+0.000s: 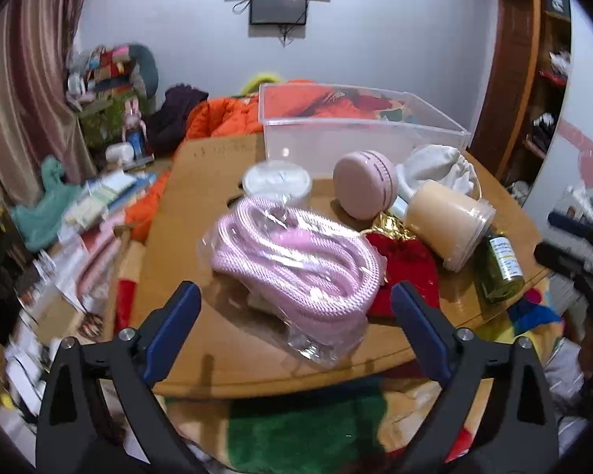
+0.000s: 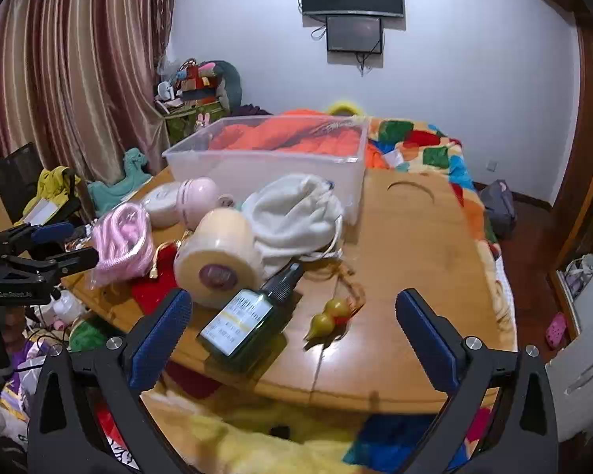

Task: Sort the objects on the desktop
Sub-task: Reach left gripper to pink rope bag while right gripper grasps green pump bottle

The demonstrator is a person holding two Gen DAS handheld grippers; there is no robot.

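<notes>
A bagged pink rope (image 1: 296, 260) lies on the wooden table (image 1: 237, 339), just ahead of my open, empty left gripper (image 1: 296, 328). Behind it are a white round tin (image 1: 276, 181), a pink round case (image 1: 363, 183), a cream jar (image 1: 448, 219) on its side, a white cloth pouch (image 1: 439, 168), a red pouch (image 1: 405, 266) and a green bottle (image 1: 498, 266). My right gripper (image 2: 292, 335) is open and empty over the near table edge, with the green bottle (image 2: 245, 324) and a small gourd charm (image 2: 330, 318) between its fingers' line. A clear plastic bin (image 2: 269, 162) stands at the back.
The table (image 2: 415, 245) rests on a bed with a colourful blanket (image 2: 423, 138) and an orange quilt (image 2: 296, 134). Clutter, books and curtains lie to the left. The left gripper shows in the right wrist view (image 2: 59, 245). A wooden shelf (image 1: 533, 79) stands right.
</notes>
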